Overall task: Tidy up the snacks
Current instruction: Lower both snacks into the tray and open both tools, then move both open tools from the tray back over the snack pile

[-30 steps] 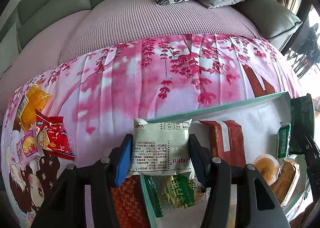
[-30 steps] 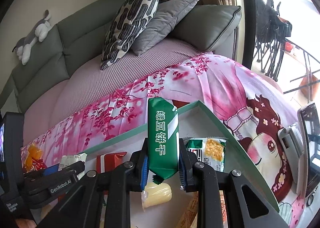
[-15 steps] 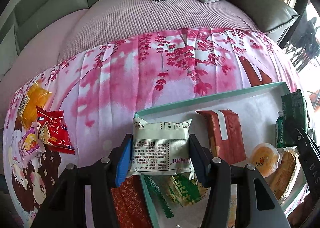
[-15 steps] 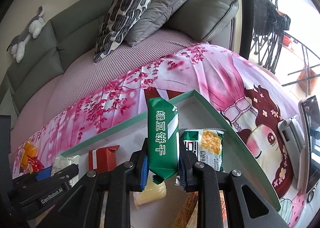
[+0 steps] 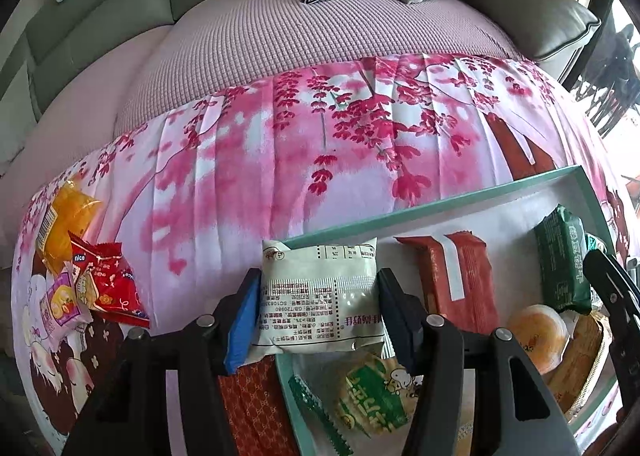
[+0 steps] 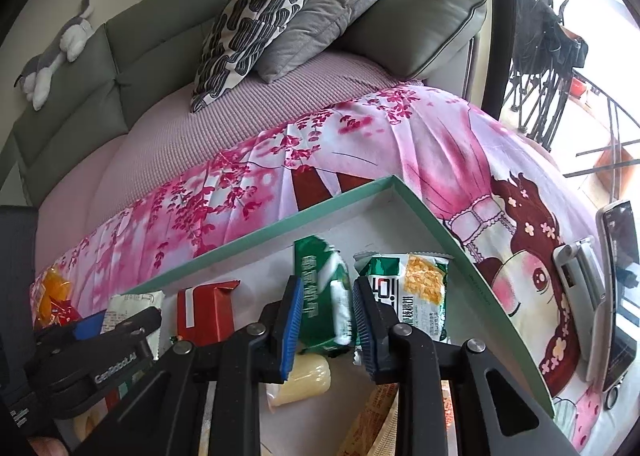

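My left gripper point(image 5: 318, 316) is shut on a white snack packet point(image 5: 320, 292) and holds it over the near left corner of a teal-rimmed white box point(image 5: 440, 210). My right gripper point(image 6: 324, 320) is open. The green snack packet point(image 6: 322, 296) lies tilted between its pads inside the box point(image 6: 344, 196), and it also shows in the left wrist view point(image 5: 562, 260). In the box lie a red packet point(image 5: 450, 276), a green-and-yellow packet point(image 6: 408, 288), a round yellow cake point(image 5: 538, 330) and a green cookie packet point(image 5: 376, 396).
Several loose snacks point(image 5: 84, 280) lie on the pink floral cloth point(image 5: 300, 160) at the far left. A phone point(image 6: 618, 296) on a holder stands right of the box. A sofa with cushions point(image 6: 256, 12) is behind.
My right gripper has opened and the green packet has dropped from upright to lying in the box. My left gripper with the white packet has moved slightly toward the box.
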Motion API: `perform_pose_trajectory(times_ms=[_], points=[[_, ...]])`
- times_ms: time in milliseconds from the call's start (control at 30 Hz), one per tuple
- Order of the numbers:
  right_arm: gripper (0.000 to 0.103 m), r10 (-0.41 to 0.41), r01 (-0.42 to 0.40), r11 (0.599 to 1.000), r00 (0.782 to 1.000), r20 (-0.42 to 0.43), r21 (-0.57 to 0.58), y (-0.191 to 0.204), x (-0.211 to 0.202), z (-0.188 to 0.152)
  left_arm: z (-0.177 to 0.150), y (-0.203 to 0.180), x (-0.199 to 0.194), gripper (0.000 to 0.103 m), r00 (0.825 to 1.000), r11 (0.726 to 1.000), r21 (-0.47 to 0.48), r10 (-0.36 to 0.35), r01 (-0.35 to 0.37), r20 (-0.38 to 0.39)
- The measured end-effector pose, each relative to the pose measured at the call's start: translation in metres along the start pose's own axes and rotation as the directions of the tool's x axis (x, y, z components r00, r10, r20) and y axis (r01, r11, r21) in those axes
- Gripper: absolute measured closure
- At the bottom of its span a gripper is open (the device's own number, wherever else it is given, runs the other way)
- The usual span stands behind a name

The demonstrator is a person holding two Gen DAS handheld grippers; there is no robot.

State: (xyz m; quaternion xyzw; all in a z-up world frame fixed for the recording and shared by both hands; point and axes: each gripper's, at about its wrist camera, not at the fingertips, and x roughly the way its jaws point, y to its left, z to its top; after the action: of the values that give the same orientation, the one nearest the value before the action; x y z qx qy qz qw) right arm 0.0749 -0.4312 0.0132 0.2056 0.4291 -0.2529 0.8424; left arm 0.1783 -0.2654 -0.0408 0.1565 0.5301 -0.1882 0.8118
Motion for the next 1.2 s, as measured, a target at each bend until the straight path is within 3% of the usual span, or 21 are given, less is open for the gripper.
perform_pose_trajectory(times_ms=[100,233,367,467,633,833,1200], points=[[0.07,0.002,-0.002,1.0,1.0,-0.004,-0.001,-0.001,-0.003,0.001,0.0,0.0,-0.006,0.026,1.0,1.0,-0.003,-0.026,0.026,0.008],[0.049,0.004,-0.004,1.0,1.0,-0.013,0.003,-0.002,-0.005,0.001,0.0,0.0,-0.012,0.025,0.997,0.997,-0.017,-0.08,0.08,0.013],[0.043,0.007,-0.007,1.0,1.0,-0.02,-0.001,-0.002,-0.005,0.001,-0.001,0.01,-0.019,0.022,0.984,0.982,-0.072,-0.176,0.177,0.023],[0.037,0.007,-0.007,1.0,1.0,-0.018,-0.01,-0.001,-0.007,0.0,-0.003,0.021,-0.024,0.018,0.979,0.972,-0.121,-0.2,0.202,0.026],[0.022,0.018,-0.019,1.0,1.0,-0.016,-0.019,0.002,-0.008,-0.001,-0.011,0.039,-0.041,0.013,0.981,0.967,-0.167,-0.182,0.19,0.066],[0.0,0.019,-0.02,0.999,1.0,-0.011,-0.046,0.01,-0.011,-0.005,-0.022,0.065,-0.055,0.01,0.992,0.975,-0.204,-0.062,0.084,0.113],[0.0,0.015,-0.016,0.998,1.0,-0.015,-0.067,0.017,-0.021,-0.014,-0.057,0.095,-0.061,0.008,0.995,0.973,-0.231,-0.005,0.028,0.103]])
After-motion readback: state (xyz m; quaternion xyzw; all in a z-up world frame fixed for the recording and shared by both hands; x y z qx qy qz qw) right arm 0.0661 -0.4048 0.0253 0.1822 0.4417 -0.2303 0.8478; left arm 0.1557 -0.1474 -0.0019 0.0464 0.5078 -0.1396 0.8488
